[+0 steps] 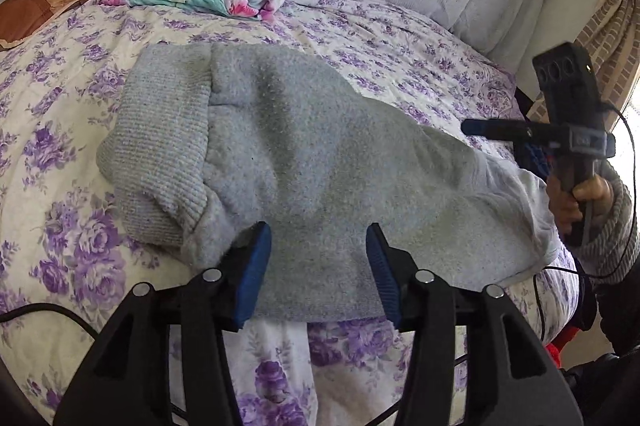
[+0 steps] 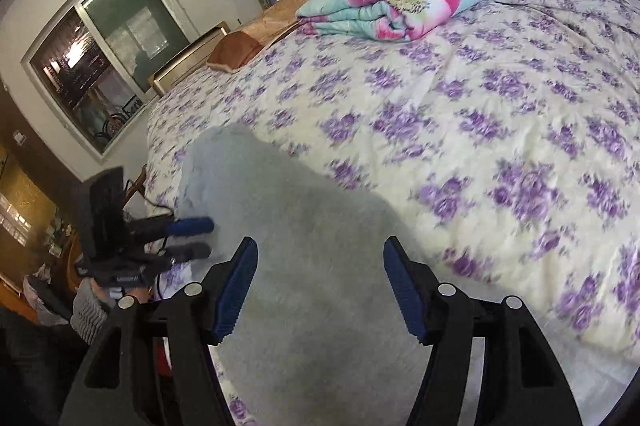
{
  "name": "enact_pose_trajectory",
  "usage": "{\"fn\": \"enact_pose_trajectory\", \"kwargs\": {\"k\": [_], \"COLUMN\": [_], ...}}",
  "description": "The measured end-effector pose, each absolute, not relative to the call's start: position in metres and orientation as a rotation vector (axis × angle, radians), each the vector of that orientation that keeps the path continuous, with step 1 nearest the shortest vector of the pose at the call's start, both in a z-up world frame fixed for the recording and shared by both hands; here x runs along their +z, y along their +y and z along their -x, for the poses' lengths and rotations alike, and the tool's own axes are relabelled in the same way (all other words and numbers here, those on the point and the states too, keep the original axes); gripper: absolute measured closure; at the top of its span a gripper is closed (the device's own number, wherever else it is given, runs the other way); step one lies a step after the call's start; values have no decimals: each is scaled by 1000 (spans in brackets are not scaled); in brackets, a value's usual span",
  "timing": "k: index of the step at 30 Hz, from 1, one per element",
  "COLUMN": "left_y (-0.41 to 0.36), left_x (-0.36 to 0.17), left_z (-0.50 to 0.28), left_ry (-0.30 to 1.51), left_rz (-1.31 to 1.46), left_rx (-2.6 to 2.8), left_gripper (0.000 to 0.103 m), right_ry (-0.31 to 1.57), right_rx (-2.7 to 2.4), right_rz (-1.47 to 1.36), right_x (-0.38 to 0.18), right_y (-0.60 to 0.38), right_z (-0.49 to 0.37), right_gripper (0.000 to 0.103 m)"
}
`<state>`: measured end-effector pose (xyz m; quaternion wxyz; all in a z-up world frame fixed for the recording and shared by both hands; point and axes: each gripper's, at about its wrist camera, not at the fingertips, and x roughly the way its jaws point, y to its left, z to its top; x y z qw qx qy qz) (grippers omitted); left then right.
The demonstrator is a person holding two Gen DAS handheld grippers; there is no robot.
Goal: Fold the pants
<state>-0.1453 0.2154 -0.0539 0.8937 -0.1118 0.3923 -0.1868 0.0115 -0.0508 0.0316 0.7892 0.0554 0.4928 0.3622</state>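
Left wrist view: the left gripper (image 1: 318, 266) hangs spread over the near edge of the grey pants (image 1: 304, 161), pinching nothing, blue pads (image 1: 256, 266) clear of the fabric. Pants lie folded on the floral bedspread (image 1: 60, 105), ribbed waistband left of the tongs. Right gripper (image 2: 320, 290), also spread and empty, hovers above the same cloth.

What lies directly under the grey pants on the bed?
The grey pants rest on the purple-flowered bedspread, which shows all around them. The patch beneath the pants is covered, so anything else there cannot be seen.
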Motion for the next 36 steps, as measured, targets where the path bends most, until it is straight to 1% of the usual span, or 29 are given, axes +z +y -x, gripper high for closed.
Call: {"fn": "enact_pose_trajectory", "kwargs": {"k": [1, 3, 4, 5, 8, 10, 12, 14, 15, 17, 22, 27, 30, 32, 33, 34, 36], "left_y": [214, 214, 214, 214, 212, 211, 210, 209, 209, 207, 203, 206, 214, 221, 222, 222, 216], "left_x": [-51, -47, -45, -45, -50, -53, -56, -56, -56, -56, -56, -52, -39, -29, -28, -30, -38], "left_z": [144, 141, 141, 140, 141, 143, 145, 145, 145, 146, 147, 145, 146, 145, 142, 138, 134], "left_ry": [814, 816, 818, 821, 825, 813, 805, 799, 797, 794, 792, 818, 819, 802, 809, 830, 865], "left_rz": [229, 233, 233, 230, 204, 180, 173, 174, 171, 161, 149, 187, 220, 237, 245, 242, 209], "left_rx": [-385, -387, -387, -389, -397, -401, -402, -407, -409, -407, -393, -388, -376, -363, -370, -374, -350], "left_gripper": [53, 51, 50, 50, 50, 50, 49, 47, 45, 43, 41, 41, 41, 37, 34, 34, 34], "right_ry": [1080, 1124, 1147, 1170, 1241, 1252, 1198, 1163, 1146, 1120, 1135, 1053, 1054, 1088, 1107, 1124, 1143], "right_rx": [755, 708, 702, 704, 741, 744, 731, 692, 676, 649, 620, 615, 692, 732, 730, 718, 701], "right_rz": [-132, -162, -180, -213, -264, -193, -87, -4, 42, 118, 94, -6, -8, 57, 97, 119, 53], "right_x": [27, 14, 6, -1, -24, -34, -31, -27, -26, -29, -40, -11, 0, -7, -16, -26, -34], "right_y": [-51, -49, -48, -46, -37, -26, -18, -9, -4, 6, 8, -8, 3, 23, 33, 40, 37], "right_z": [-25, -48, -57, -64, -68, -57, -43, -39, -37, -39, -59, -53, -40, -32, -33, -36, -51], "right_gripper": [37, 44, 56, 64, 70, 70, 71, 77, 78, 87, 89, 89, 87, 86, 86, 84, 81]}}
